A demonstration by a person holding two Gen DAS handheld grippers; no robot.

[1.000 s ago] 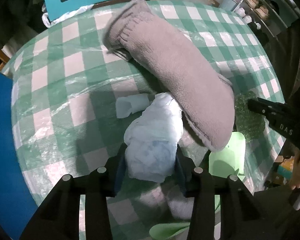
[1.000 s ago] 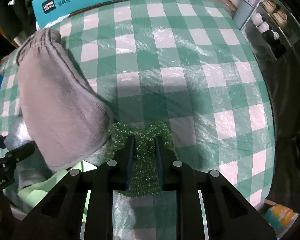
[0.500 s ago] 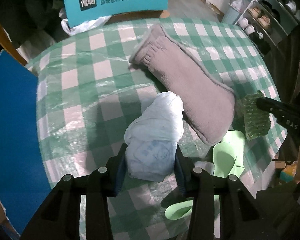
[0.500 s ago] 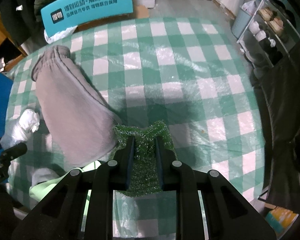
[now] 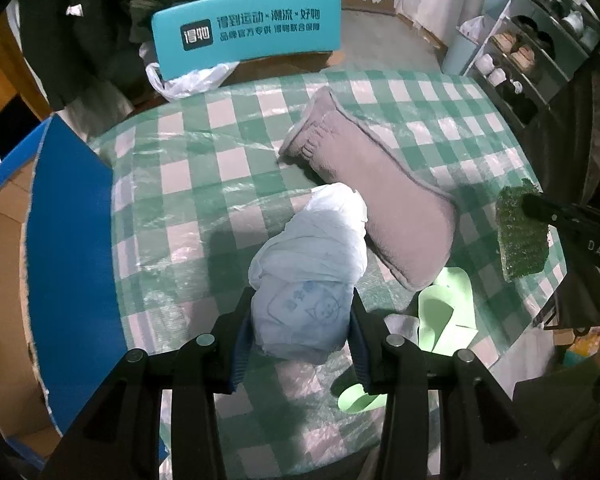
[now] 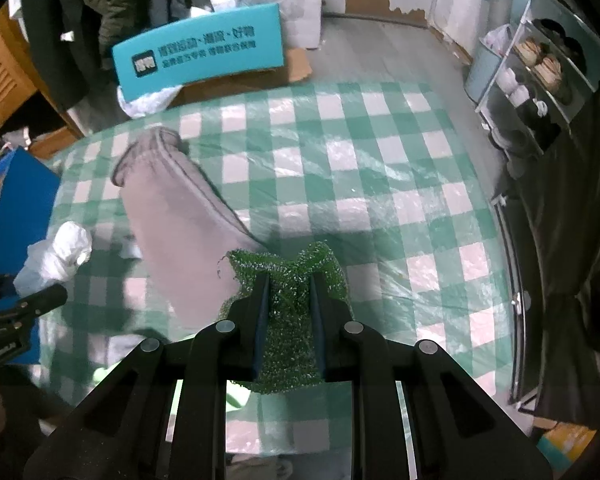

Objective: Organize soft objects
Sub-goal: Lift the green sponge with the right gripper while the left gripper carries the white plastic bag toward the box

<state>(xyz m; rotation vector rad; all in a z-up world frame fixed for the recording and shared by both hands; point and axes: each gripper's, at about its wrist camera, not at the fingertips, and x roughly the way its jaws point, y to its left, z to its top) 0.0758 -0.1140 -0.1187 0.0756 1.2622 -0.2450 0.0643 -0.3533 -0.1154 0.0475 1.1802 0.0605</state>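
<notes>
My left gripper (image 5: 300,320) is shut on a rolled white diaper (image 5: 308,268) with a faint blue print, held above the table. My right gripper (image 6: 287,296) is shut on a green glittery scrub pad (image 6: 288,304), also lifted off the table. That green pad (image 5: 520,236) and the right gripper's black finger show at the right of the left wrist view. The white diaper (image 6: 56,256) and the left gripper's tip appear at the left of the right wrist view. A long grey fleece sock (image 5: 372,196) (image 6: 180,224) lies diagonally on the green-and-white checked tablecloth (image 6: 360,184).
Light green foam pieces (image 5: 444,308) and a small grey item lie on the cloth near the table's front. A blue cardboard box (image 5: 64,256) stands at the left. A teal chair back (image 5: 248,36) is beyond the table, and shelves (image 6: 540,72) stand at the right.
Both grippers have risen with their loads; the table looks smaller and more of the room shows. The small pale blue piece beside the diaper is no longer visible.
</notes>
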